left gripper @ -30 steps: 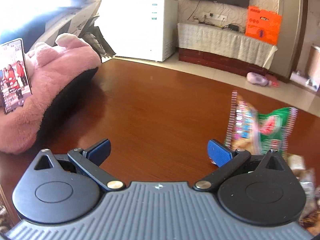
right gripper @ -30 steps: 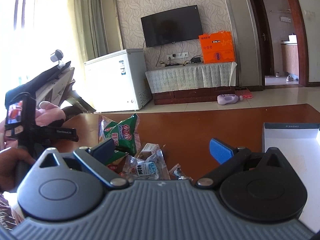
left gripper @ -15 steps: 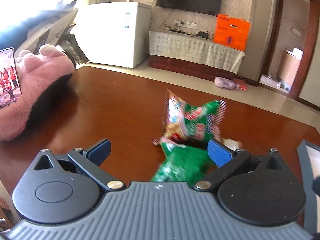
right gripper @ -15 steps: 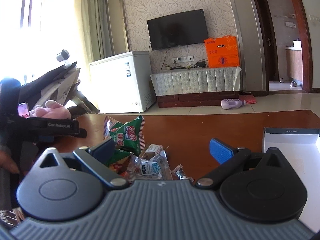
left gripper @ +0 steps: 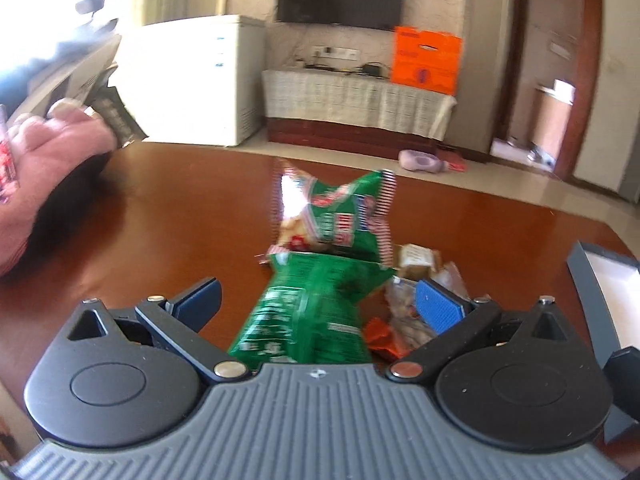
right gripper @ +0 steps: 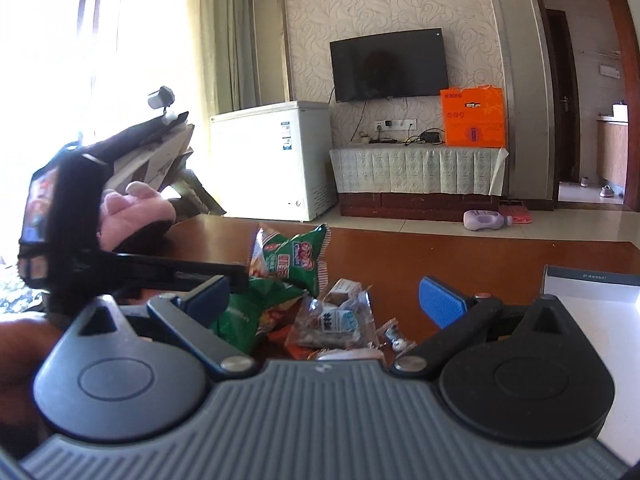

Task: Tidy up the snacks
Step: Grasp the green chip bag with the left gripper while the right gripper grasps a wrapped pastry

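A pile of snacks lies on the brown table (left gripper: 192, 216). In the left wrist view a flat green bag (left gripper: 308, 312) lies between my open left gripper's (left gripper: 318, 300) fingers, with an upright green and red chip bag (left gripper: 340, 216) behind it and small clear-wrapped snacks (left gripper: 416, 264) to the right. In the right wrist view my right gripper (right gripper: 326, 296) is open and empty over the pile: the chip bag (right gripper: 292, 258), a clear snack packet (right gripper: 336, 320) and an orange wrapper (right gripper: 288, 336). The left gripper's body (right gripper: 132, 268) reaches in from the left.
A white box with a dark rim (left gripper: 592, 280) lies on the table's right side, also in the right wrist view (right gripper: 600, 320). A pink plush toy (left gripper: 44, 160) lies at the table's left. A white freezer (right gripper: 272, 156) and TV stand (right gripper: 416, 176) are beyond the table.
My left gripper has swung right and moved in over the snack pile, so the flat green bag now lies between its fingers. My right gripper has shifted slightly; both stay open.
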Demonstrator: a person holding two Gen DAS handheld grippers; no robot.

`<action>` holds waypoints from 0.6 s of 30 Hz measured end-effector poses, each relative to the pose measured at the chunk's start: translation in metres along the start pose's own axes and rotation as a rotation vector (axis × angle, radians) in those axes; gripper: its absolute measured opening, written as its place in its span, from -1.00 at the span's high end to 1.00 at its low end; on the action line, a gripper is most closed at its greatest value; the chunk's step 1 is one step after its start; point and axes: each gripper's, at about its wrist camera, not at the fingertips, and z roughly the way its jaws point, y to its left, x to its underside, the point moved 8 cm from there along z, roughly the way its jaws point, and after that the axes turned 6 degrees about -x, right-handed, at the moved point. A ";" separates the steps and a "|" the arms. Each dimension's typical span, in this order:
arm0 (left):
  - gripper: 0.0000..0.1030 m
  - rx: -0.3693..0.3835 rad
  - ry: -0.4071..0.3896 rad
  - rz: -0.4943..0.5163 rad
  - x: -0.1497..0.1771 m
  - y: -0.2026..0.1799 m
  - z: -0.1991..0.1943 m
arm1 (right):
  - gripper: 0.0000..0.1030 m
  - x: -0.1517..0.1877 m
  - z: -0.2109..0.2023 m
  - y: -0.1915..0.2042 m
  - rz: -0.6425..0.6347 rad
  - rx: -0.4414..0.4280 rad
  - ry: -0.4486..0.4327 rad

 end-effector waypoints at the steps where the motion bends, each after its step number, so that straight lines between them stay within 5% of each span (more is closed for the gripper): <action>1: -1.00 0.008 -0.004 0.019 0.001 -0.003 0.001 | -1.00 0.002 0.000 -0.001 0.011 0.000 0.007; 18: -1.00 0.026 0.050 0.061 0.019 -0.004 0.035 | -1.00 0.030 0.029 -0.005 0.028 -0.020 0.119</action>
